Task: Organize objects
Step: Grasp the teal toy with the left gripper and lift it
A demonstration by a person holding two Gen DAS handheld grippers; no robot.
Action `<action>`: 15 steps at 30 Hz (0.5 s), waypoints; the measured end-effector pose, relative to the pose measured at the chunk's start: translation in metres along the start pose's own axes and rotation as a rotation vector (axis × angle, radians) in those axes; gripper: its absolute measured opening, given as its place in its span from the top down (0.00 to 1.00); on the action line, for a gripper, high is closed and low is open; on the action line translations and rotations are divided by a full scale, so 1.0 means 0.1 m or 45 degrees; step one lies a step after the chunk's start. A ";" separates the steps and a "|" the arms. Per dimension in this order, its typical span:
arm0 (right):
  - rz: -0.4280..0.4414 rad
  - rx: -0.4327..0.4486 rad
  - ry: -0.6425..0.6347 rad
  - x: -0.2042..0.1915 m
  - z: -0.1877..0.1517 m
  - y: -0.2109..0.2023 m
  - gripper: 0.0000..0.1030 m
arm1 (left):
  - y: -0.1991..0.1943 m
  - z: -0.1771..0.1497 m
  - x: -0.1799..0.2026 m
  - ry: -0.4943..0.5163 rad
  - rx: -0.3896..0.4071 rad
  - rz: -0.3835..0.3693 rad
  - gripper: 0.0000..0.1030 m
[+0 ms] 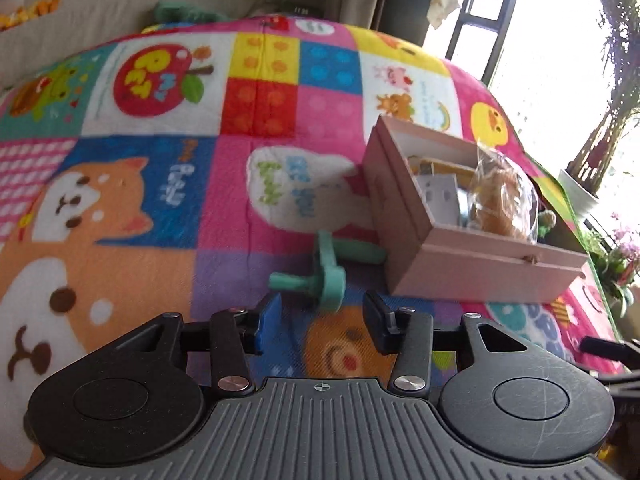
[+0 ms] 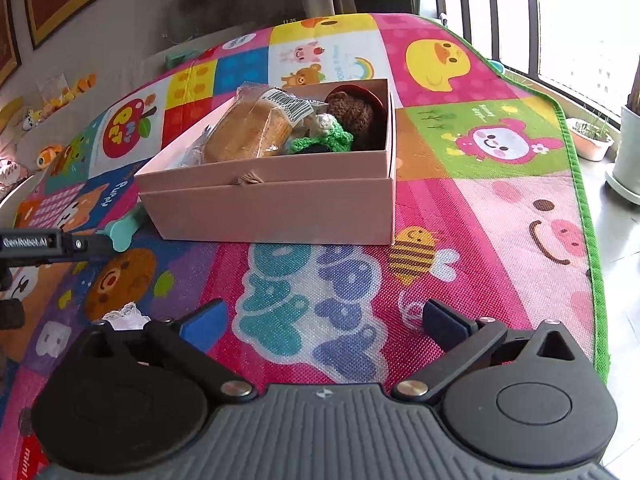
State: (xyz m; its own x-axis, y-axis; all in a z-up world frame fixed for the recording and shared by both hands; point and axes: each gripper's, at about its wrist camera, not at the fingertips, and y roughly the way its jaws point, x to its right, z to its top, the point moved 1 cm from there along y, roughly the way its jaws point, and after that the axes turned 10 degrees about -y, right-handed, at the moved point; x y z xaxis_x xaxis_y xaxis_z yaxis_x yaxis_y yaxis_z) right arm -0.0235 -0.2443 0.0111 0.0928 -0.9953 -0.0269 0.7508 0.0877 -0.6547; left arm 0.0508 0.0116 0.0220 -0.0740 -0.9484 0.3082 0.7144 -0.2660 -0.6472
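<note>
A pink cardboard box (image 1: 476, 260) stands on the colourful play mat; it also shows in the right wrist view (image 2: 272, 208). It holds a wrapped bread loaf (image 2: 248, 128), a green crocheted piece (image 2: 324, 140) and a brown knitted item (image 2: 356, 114). A teal plastic toy (image 1: 324, 276) lies on the mat beside the box's near left corner, just ahead of my left gripper (image 1: 322, 320), which is open and empty. Its tip shows in the right wrist view (image 2: 122, 230). My right gripper (image 2: 324, 320) is open and empty, short of the box.
The play mat (image 2: 480, 200) ends at a green edge on the right, with tiled floor, plant pots (image 2: 592, 140) and a window beyond. A white lace scrap (image 2: 124, 316) lies by my right gripper's left finger. Small toys (image 2: 60, 96) lie along the far left wall.
</note>
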 end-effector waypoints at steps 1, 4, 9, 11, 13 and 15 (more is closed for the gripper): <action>-0.004 0.000 -0.004 -0.01 0.00 0.00 0.00 | 0.03 0.02 0.04 0.009 0.008 0.019 0.52; -0.013 0.008 0.005 -0.01 -0.02 -0.02 0.00 | 0.13 0.07 0.14 0.030 0.033 0.058 0.52; 0.016 0.030 0.052 0.06 -0.03 -0.04 0.00 | 0.23 0.14 0.27 0.105 0.083 0.084 0.52; 0.019 0.031 0.053 0.06 -0.03 -0.04 0.00 | 0.29 0.17 0.30 0.133 0.085 0.098 0.53; 0.019 0.029 0.049 0.06 -0.03 -0.03 0.00 | 0.35 0.21 0.33 0.150 0.064 0.107 0.55; 0.016 0.028 0.045 0.05 -0.03 -0.03 0.00 | 0.40 0.23 0.35 0.169 0.048 0.107 0.60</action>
State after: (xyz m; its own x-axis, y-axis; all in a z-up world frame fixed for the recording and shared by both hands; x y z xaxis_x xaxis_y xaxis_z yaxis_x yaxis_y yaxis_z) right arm -0.0271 -0.2497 0.0107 0.0794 -0.9949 -0.0622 0.7639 0.1008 -0.6375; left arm 0.0924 -0.0280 0.0230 -0.1024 -0.9822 0.1572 0.7472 -0.1803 -0.6396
